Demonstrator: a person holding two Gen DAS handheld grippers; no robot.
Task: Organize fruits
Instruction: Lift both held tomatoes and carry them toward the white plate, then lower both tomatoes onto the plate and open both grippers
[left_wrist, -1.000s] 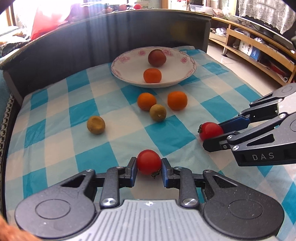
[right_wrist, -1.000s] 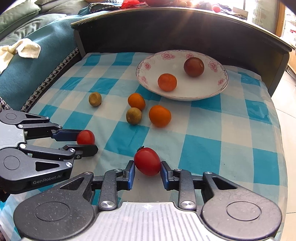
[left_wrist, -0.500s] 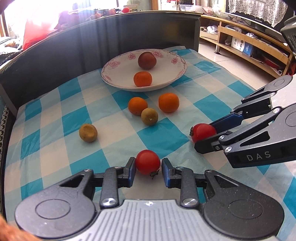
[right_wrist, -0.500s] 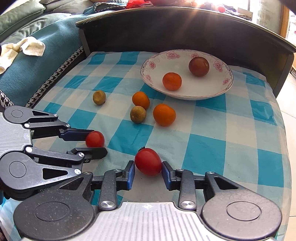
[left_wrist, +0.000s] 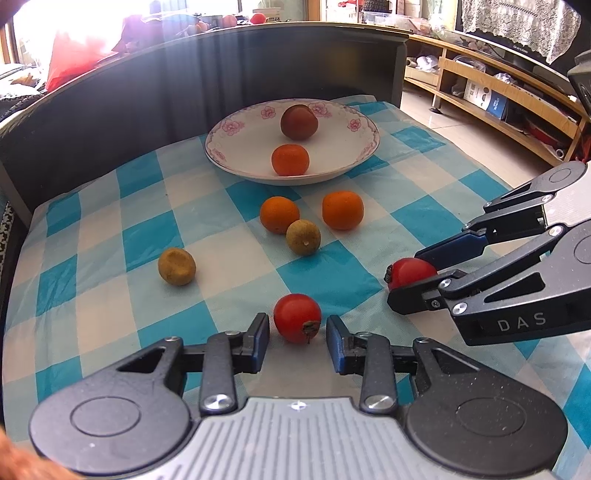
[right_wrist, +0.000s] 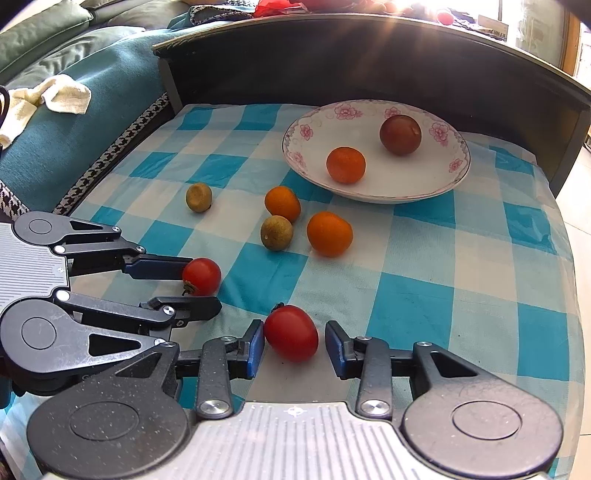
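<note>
Nearest, left wrist view: left gripper (left_wrist: 297, 341) spread wide, a gap showing on each side of a round red tomato (left_wrist: 296, 317) that sits just ahead of the blue pads on the checked cloth (left_wrist: 110, 306). Dried calyx points at 5 o'clock, toward the right pad. Not held.

At 3 o'clock, the right gripper (left_wrist: 415, 277) straddles a second tomato (left_wrist: 410, 273). Its own view shows this one as oval, tilted, stem at 11 o'clock (right_wrist: 291, 332), with the left pad close to or touching the skin and a clear gap on the right. Loose as well, by my reading.

Handling, as a judgement: both tomatoes are light, smooth-skinned, taut and easily bruised. They will roll on cloth if nudged from one side. Best taken across the widest middle, stem end clear of the pads, with a soft close.

Middle ground, 12 o'clock: a greenish-brown fruit (left_wrist: 303, 237) touching or just beside an orange (left_wrist: 279, 214); a second orange (left_wrist: 342, 209) near them. A tan, dimpled fruit (left_wrist: 176, 266) lies apart at 10 o'clock.

Far, 12 o'clock: a white plate with pink flowers (left_wrist: 236, 125), holding an orange (left_wrist: 290, 159) and a dark brown-red fruit (left_wrist: 298, 122), well apart from both tomatoes.
</note>
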